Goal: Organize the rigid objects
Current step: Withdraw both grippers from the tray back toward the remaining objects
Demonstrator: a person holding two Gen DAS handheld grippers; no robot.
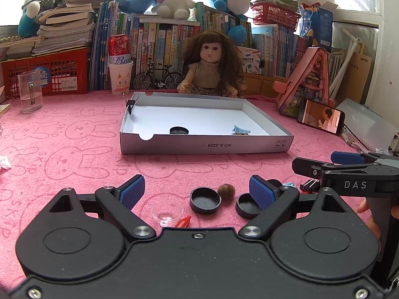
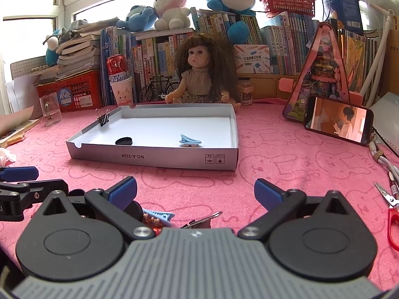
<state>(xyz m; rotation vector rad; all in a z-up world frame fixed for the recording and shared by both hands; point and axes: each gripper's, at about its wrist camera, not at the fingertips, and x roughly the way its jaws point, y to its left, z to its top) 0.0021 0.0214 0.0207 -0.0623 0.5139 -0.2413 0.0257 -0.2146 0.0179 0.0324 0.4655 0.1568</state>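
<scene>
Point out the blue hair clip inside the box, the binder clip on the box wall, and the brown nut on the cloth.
blue hair clip (image 2: 190, 140), right wrist view, its top.
binder clip (image 2: 104, 119), right wrist view, its black body.
brown nut (image 1: 226, 190), left wrist view, its middle.

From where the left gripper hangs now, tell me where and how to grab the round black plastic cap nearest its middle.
Grip the round black plastic cap across its outer rim, coming down from above and slightly behind. It lies flat with the hollow side up on the pink cloth, so the low wall is probably the only hold. The left gripper is open wide enough. Mind the brown nut touching its right edge.
</scene>
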